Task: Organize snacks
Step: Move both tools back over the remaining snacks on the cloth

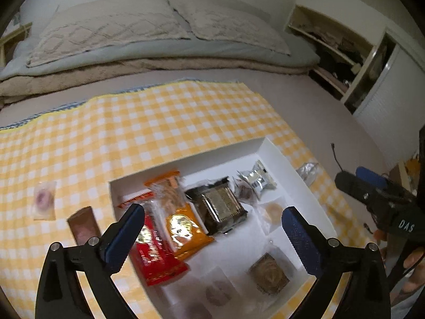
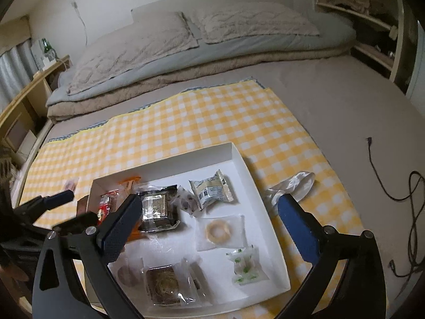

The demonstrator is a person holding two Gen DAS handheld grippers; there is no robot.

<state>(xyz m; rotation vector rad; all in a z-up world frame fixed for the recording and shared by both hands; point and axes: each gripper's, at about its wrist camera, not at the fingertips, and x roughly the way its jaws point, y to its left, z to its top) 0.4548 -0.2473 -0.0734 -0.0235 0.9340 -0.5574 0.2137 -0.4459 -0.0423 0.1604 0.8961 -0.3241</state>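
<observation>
A white shallow box (image 2: 240,159) (image 1: 276,150) lies on a yellow checked cloth (image 2: 202,117) and holds several wrapped snacks: a red packet (image 1: 156,260), an orange packet (image 1: 186,228), a dark square pack (image 2: 156,210), a silver pack (image 2: 212,188), a ring biscuit (image 2: 216,230) and a green-dotted candy bag (image 2: 245,269). My left gripper (image 1: 212,239) is open and empty above the box's left part. My right gripper (image 2: 209,228) is open and empty above the box. Outside the box lie a brown bar (image 1: 83,226), a clear doughnut wrapper (image 1: 43,199) and a clear wrapper (image 2: 294,183).
The cloth covers a bed with folded blankets and pillows (image 2: 186,42) at the back. A black cable (image 2: 393,186) lies on the sheet at right. Shelves (image 1: 332,53) stand at the far right, a wooden shelf (image 2: 29,93) at left.
</observation>
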